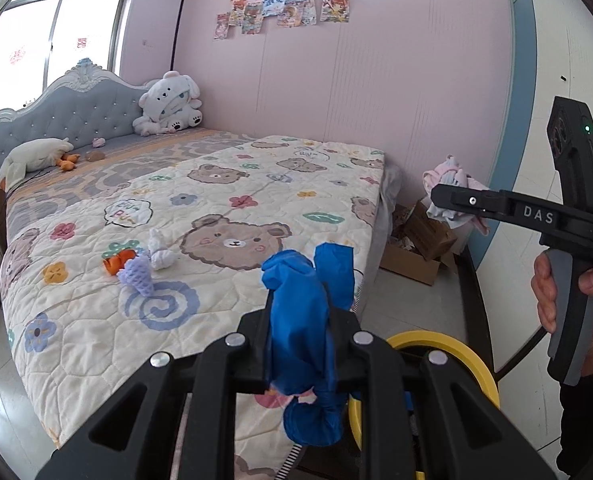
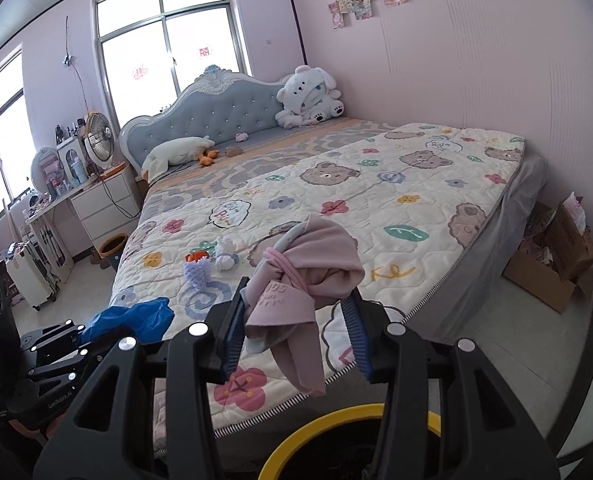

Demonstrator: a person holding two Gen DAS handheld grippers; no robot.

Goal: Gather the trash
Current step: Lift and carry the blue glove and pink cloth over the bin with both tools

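Pink-walled bedroom with a bed [image 2: 376,184] under a bear-print quilt [image 1: 200,216]. Nearest, below both sets of fingers, sits the yellow rim of a bin [image 2: 336,420]. The left gripper [image 1: 302,344] is clamped on a crumpled blue plastic bag [image 1: 304,312], which bulges above the fingers and hangs knotted beneath them. The right gripper [image 2: 296,328] pinches a bundle of pink cloth [image 2: 316,272] with a pink band around it against its left finger; the right finger stands a little apart from the bundle. Beyond the fingertips, to their left on the quilt, lie three small scraps close together: a purple foam net [image 2: 196,274], an orange piece [image 2: 196,258] and a white wad [image 2: 226,258]. Farther back, a white plush toy [image 2: 310,98] leans against the blue tufted headboard [image 2: 216,116]. Right of the bed foot stands an open cardboard box [image 2: 552,268].
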